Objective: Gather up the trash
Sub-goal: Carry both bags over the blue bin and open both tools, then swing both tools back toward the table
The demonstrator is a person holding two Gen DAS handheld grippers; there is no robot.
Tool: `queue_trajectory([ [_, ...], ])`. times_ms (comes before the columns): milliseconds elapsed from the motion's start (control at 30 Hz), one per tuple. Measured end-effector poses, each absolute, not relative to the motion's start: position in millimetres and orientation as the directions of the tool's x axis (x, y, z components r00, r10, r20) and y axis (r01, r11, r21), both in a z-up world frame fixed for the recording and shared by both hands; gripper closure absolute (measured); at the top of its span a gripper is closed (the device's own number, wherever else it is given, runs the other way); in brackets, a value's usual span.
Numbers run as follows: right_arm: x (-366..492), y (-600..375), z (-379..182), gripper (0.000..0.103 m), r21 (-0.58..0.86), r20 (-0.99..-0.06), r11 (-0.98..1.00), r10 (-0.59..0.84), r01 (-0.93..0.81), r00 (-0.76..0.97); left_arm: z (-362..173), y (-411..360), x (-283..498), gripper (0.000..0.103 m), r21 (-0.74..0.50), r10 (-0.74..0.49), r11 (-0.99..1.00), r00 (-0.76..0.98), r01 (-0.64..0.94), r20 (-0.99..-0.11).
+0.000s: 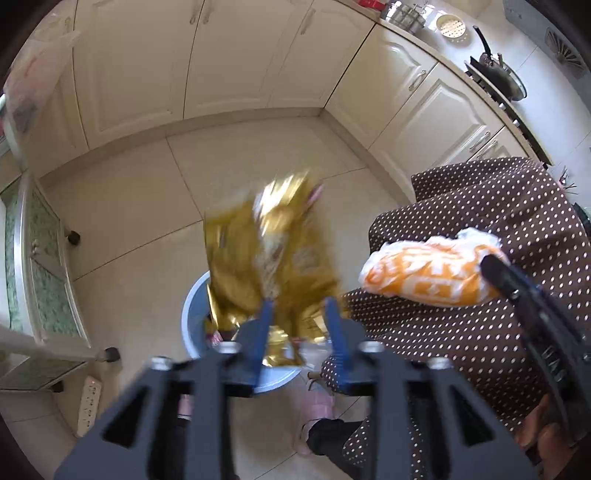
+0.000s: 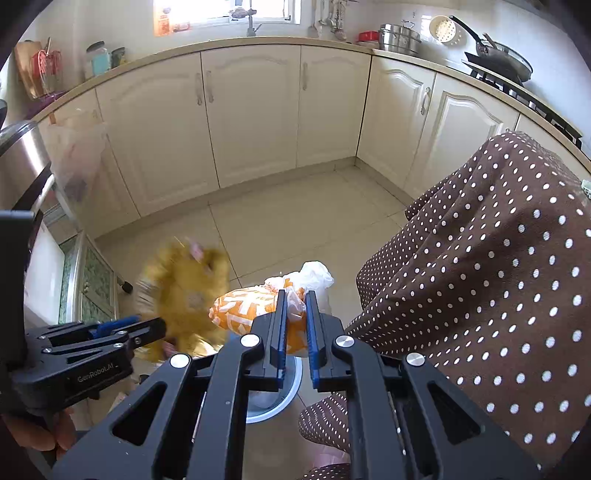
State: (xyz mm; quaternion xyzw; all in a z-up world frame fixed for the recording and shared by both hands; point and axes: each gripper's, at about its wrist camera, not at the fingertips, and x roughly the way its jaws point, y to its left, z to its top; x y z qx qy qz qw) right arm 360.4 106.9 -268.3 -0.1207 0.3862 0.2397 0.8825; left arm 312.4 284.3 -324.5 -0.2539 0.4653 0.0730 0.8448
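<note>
Directly below both tools: blue bin (image 1: 192,314). L gripper (image 1: 299,306) jaws apart, gold wrapper (image 1: 266,258) loose, blurred, over bin mouth. R gripper (image 2: 295,299) clamped on orange-white bag (image 2: 247,308), just beside rim; R nearer next drop, judged.

bright, even daylight; in the right wrist view the window (image 2: 225,14) far beyond the jaws is blown out. only the gold wrapper (image 1: 269,251) ahead of the left jaws is motion-blurred. fisheye bends the cabinets (image 2: 251,110) and blackens the corners.
</note>
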Motion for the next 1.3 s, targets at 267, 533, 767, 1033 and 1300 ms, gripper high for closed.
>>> queue_trajectory([
  [267, 358, 109, -272, 0.094, -0.014, -0.752, 0.842, 0.347, -0.539, 0.561, -312, 279, 308, 0.064, -0.379, -0.124, 0.854, 0.567, -0.357, -0.814],
  [533, 353, 118, -272, 0.094, 0.002, -0.757, 0.829, 0.366, -0.559, 0.541, -301, 284, 293, 0.061, -0.39, -0.116, 0.845, 0.587, -0.365, -0.801],
  [767, 356, 128, -267, 0.094, 0.029, -0.752, 0.822, 0.393, -0.569, 0.529, -290, 287, 287, 0.06, -0.406, -0.115, 0.838, 0.61, -0.365, -0.784],
  [1033, 363, 138, -253, 0.08, 0.063, -0.724, 0.824, 0.426, -0.563, 0.542, -269, 292, 282, 0.06, -0.413, -0.095, 0.833, 0.641, -0.368, -0.762],
  [1300, 348, 115, -223, 0.071, 0.047, -0.697, 0.833, 0.423, -0.551, 0.579, -238, 273, 277, 0.06, -0.415, -0.101, 0.85, 0.673, -0.324, -0.732],
])
